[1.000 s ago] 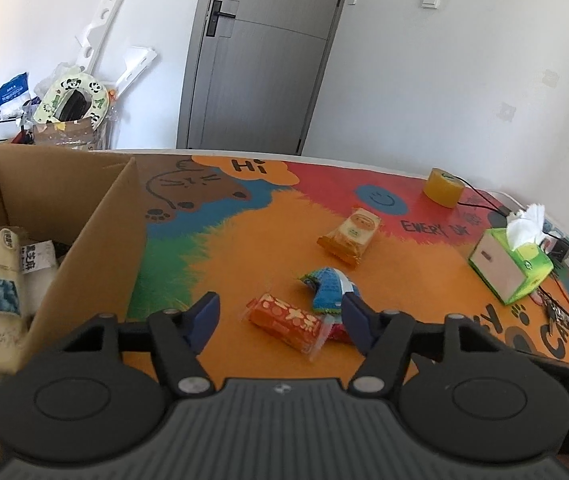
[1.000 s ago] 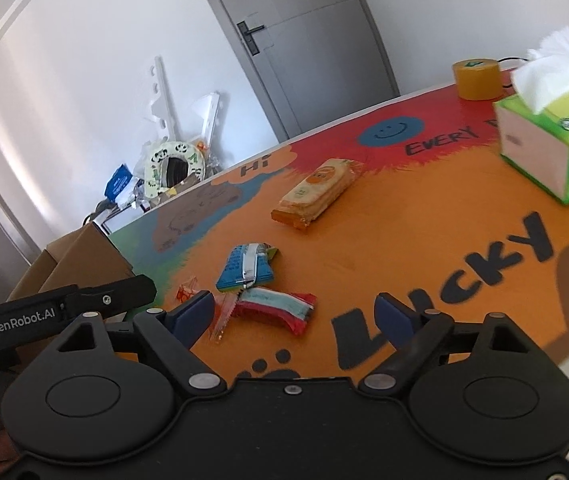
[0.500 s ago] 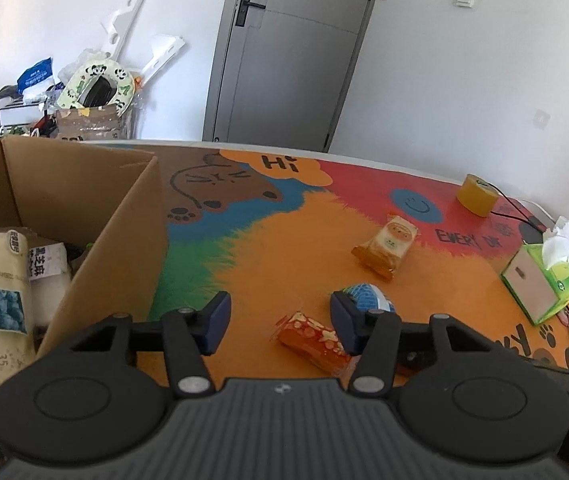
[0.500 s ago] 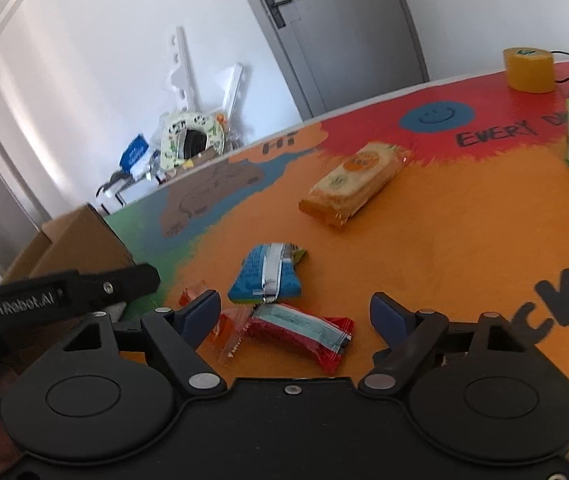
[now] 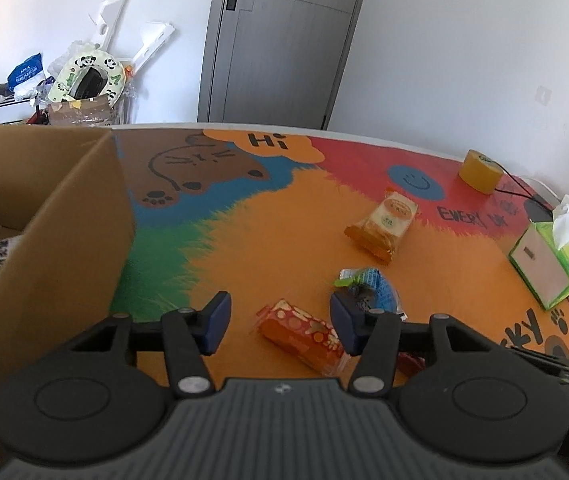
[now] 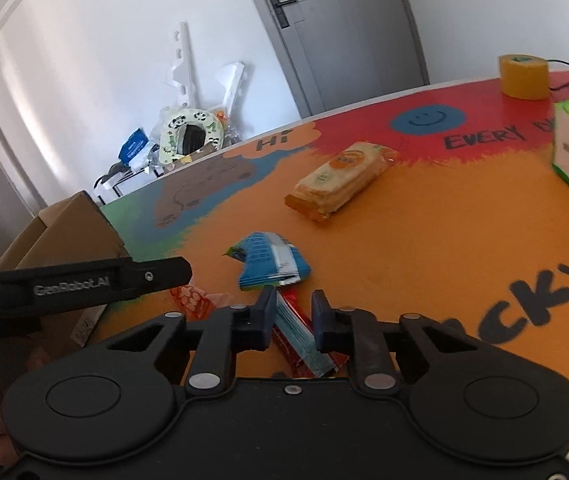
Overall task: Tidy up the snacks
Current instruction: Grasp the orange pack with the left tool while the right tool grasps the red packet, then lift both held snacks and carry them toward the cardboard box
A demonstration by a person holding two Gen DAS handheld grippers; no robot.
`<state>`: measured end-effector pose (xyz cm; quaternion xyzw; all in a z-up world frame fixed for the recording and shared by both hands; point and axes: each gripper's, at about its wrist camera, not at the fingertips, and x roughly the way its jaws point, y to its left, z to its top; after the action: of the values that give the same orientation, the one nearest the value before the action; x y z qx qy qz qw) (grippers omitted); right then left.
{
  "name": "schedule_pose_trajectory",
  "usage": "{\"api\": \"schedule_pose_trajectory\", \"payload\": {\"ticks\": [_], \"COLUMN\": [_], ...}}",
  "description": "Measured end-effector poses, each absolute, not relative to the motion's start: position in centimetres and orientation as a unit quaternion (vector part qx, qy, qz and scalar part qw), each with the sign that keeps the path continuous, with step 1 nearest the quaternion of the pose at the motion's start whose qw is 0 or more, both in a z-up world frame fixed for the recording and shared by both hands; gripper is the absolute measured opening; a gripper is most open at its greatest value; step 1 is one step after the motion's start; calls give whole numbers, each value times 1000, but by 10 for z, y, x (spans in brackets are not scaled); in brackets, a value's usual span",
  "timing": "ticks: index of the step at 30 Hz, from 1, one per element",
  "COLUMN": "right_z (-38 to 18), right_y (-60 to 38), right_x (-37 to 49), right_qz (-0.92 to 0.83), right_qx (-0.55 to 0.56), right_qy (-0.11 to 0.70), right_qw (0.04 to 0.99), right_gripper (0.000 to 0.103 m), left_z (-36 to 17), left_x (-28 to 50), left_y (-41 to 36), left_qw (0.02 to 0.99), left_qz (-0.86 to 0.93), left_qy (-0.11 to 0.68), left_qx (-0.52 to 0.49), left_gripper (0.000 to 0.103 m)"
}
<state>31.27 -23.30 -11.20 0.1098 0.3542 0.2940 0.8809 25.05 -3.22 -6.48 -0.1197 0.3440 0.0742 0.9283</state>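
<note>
Right tongs [image 6: 292, 312] nearly together around the red-and-teal snack bar [image 6: 304, 344] at 6 o'clock on the counter [image 6: 424, 240]; thin wrapper may slip out; left tongs [image 5: 278, 320] apart over the orange packet [image 5: 300, 334]

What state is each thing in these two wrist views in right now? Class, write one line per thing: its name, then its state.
left gripper: open, hovering over the orange snack.
right gripper: jaws narrowed around the red snack; firm grip unclear.
orange snack: flat on the table, sealed.
red snack: lying between the right fingers.
blue snack: crumpled, loose on the table.
cracker pack: sealed, untouched.
cardboard box: open, holding packets.
tissue box: tissue sticking out.
door: closed.
</note>
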Motion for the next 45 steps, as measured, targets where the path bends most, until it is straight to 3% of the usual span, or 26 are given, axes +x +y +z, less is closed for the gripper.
{"api": "schedule_pose_trajectory", "payload": {"ticks": [7,9,10,11,13,17,19,21,23,45], "right_z": [-112,-112,-111,-109,-105,-111,-115,-113,-112,-98], "right_y": [-252,-255,-256,-257,-255,-243,-237,-230,-230,-243], "right_x": [311,310,308,306,301,300,298,294,291,249], "right_qz": [260,257,259,261,261,265,254,245,241,232], "right_qx": [119,124,125,127,118,96,80,52,44,98], "right_qy": [356,359,356,350,335,345,343,339,343,324], "right_qw": [889,889,889,891,897,895,901,907,907,912], "right_gripper": [21,27,37,53,67,67,65,52,22,21], "left_z": [-78,-81,-82,-82,-82,-83,-84,-85,-86,-73], "left_x": [259,262,261,259,255,247,244,241,238,190], "left_y": [-38,-38,-37,-38,-39,-41,-42,-43,-43,-49], "left_qw": [928,925,923,924,925,927,929,931,932,943], "left_qz": [91,89,87,87,85,78,73,66,57,3], "left_qy": [344,351,354,353,352,350,346,343,340,317], "left_qx": [-113,-114,-119,-118,-114,-111,-109,-108,-109,-98], "left_gripper": [54,54,54,54,54,50,42,23,22,17]}}
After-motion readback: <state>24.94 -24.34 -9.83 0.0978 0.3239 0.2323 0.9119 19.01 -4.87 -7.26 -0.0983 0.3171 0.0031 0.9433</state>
